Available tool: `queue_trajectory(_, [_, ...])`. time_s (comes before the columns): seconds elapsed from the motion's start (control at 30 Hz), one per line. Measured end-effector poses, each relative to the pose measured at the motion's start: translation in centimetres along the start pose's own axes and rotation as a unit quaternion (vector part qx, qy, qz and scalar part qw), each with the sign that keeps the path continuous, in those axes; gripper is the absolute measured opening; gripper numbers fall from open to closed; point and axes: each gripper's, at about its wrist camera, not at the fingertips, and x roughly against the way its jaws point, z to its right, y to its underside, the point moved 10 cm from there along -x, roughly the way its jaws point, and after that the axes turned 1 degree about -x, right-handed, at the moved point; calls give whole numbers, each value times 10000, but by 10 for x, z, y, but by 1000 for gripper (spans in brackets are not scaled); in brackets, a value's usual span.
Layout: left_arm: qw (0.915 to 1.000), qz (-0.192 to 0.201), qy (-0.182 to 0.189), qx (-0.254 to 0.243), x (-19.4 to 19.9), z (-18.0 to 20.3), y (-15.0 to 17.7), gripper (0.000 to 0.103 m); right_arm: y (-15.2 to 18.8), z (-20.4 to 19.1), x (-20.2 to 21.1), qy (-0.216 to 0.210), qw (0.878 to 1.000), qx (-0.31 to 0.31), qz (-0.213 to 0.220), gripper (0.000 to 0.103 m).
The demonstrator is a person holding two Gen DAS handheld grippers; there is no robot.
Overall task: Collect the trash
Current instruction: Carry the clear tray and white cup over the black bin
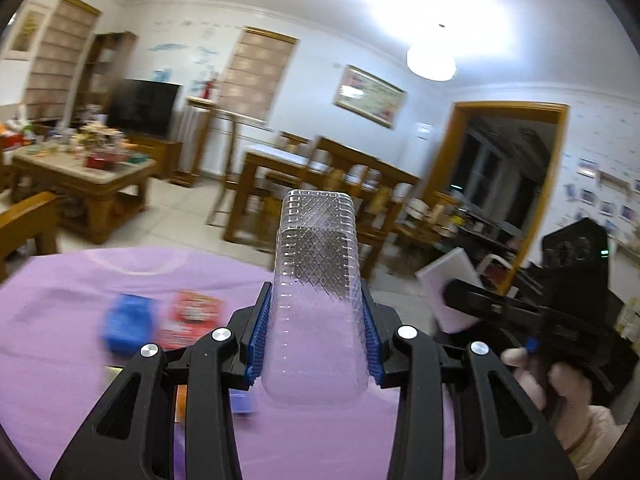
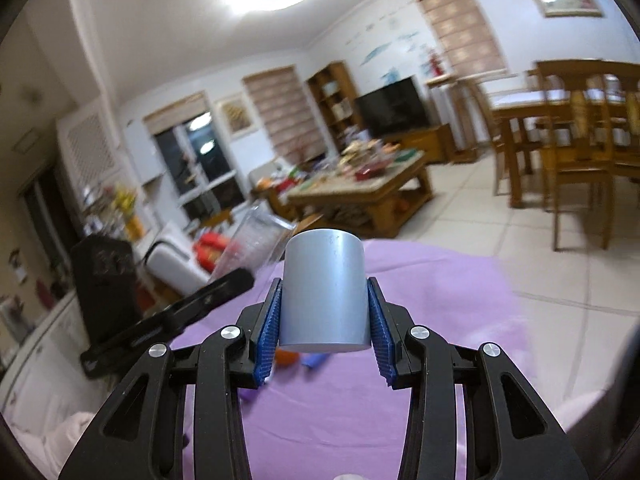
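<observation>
My left gripper (image 1: 317, 320) is shut on a clear ribbed plastic cup (image 1: 316, 288), held up above a purple tablecloth (image 1: 72, 320). A blue packet (image 1: 128, 322) and a red packet (image 1: 190, 316) lie on the cloth to the left, both blurred. My right gripper (image 2: 325, 320) is shut on a grey cylinder (image 2: 325, 292), also above the cloth (image 2: 440, 312). In the left wrist view the right gripper (image 1: 516, 308) shows at the right with the pale cylinder (image 1: 450, 280) in it. In the right wrist view the left gripper (image 2: 168, 316) and its clear cup (image 2: 252, 240) show at the left.
Small orange (image 2: 287, 357) and blue (image 2: 316, 360) items lie on the cloth under the right gripper. A cluttered wooden coffee table (image 1: 86, 168) stands beyond the cloth. A dining table with chairs (image 1: 320, 176) stands behind. A doorway (image 1: 504, 184) is at the right.
</observation>
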Motion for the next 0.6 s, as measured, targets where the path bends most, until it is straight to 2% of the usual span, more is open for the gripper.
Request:
queue_trajectory(0.23, [9955,-302,821,-352,-54,108,27,39,-4,92,100,798,9932,-422,733,40])
queue_trajectory(0.5, [9831,-790,1528,-619,-112,198,70,39,5,202,215,1822,9702,-825,1364,40])
queue_trajectory(0.6, [9776,-919,1714,-800,-120,221,88,39,10,236,250,2174,9592,-916,1555,40])
